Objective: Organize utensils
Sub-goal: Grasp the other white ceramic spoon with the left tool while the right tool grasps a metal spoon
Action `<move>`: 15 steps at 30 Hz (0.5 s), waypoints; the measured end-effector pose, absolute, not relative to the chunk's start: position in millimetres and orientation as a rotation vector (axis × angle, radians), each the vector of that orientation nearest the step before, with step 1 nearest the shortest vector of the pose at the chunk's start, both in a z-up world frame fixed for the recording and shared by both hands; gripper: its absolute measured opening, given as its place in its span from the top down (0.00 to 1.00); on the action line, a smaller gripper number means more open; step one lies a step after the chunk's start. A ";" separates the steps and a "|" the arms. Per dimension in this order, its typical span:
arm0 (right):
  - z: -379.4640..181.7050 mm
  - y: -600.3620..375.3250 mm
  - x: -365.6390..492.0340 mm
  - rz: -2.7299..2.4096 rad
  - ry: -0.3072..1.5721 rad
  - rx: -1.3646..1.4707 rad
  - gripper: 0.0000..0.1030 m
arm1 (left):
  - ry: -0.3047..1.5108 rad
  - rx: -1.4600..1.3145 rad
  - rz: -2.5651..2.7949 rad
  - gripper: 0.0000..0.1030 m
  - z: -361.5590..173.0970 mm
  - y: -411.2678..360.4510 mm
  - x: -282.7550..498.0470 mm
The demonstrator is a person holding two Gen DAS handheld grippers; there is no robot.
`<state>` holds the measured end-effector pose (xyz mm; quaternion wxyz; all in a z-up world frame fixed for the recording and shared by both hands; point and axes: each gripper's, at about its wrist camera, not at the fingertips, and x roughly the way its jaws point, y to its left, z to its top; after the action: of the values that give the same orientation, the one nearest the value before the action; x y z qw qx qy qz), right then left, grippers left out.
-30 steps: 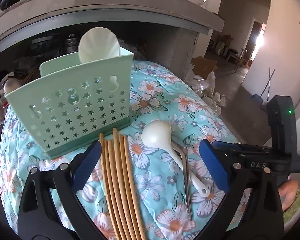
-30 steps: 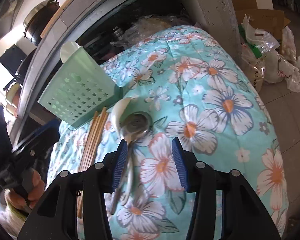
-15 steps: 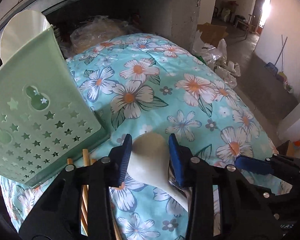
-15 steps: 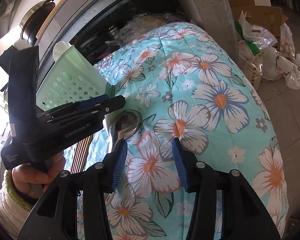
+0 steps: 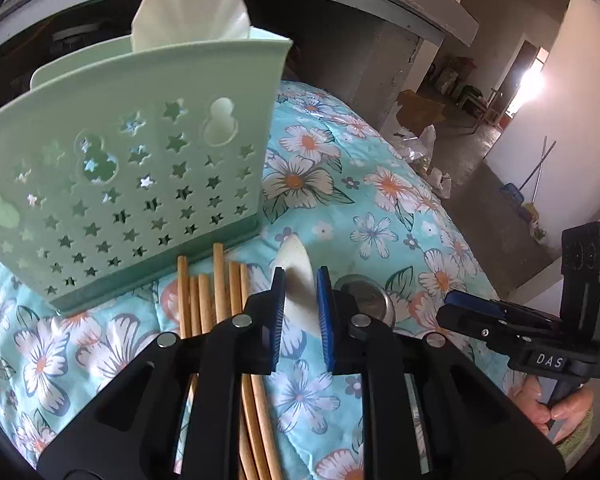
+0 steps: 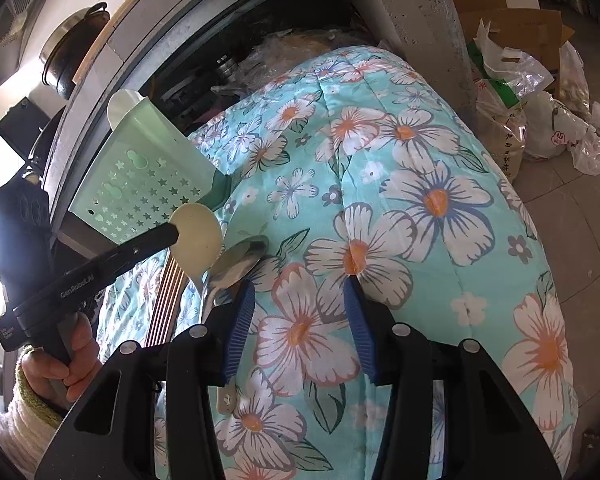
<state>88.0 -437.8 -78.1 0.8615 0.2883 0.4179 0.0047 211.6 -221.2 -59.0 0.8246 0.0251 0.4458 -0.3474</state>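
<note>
Compared with one second ago, the left gripper [image 5: 300,296] is no longer wide open above the utensils. Its fingers are closing on the bowl of the white spoon [image 5: 298,280], which now stands on its edge between the blue pads, lifted a little from the floral cloth [image 5: 380,208]. Half a second ago the spoon bowl was flat between the half-open fingers. The right gripper [image 6: 298,312] has not changed: its fingers are half open, with only the cloth between them.

The left wrist view shows the wooden chopsticks [image 5: 208,296] lying just in front of the green holder [image 5: 140,168], which already holds a white scoop [image 5: 188,12] at its back. It also shows the right gripper from the side [image 5: 500,320]. The right wrist view shows what the left one hides: the metal spoons [image 6: 236,264] in full length, lying just beside the right gripper's left finger, and the left gripper [image 6: 172,232] touching the white spoon's round bowl [image 6: 198,240] from the side.
</note>
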 end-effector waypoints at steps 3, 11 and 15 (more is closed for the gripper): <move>-77.5 -438.2 86.4 0.011 0.881 0.618 0.56 | 0.987 0.022 -0.731 0.86 -68.0 -212.0 214.0; -73.1 -437.7 85.2 0.092 0.877 0.720 0.56 | 1.033 -0.054 -0.753 0.86 -81.9 -198.5 216.9; -73.2 -430.8 92.5 0.177 0.868 0.816 0.55 | 1.046 -0.066 -0.754 0.86 -84.4 -202.0 222.9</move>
<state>92.5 -430.8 -73.2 0.8241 0.3838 0.4083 0.0834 222.9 -202.0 -84.4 0.7989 -0.0307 0.4872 -0.3513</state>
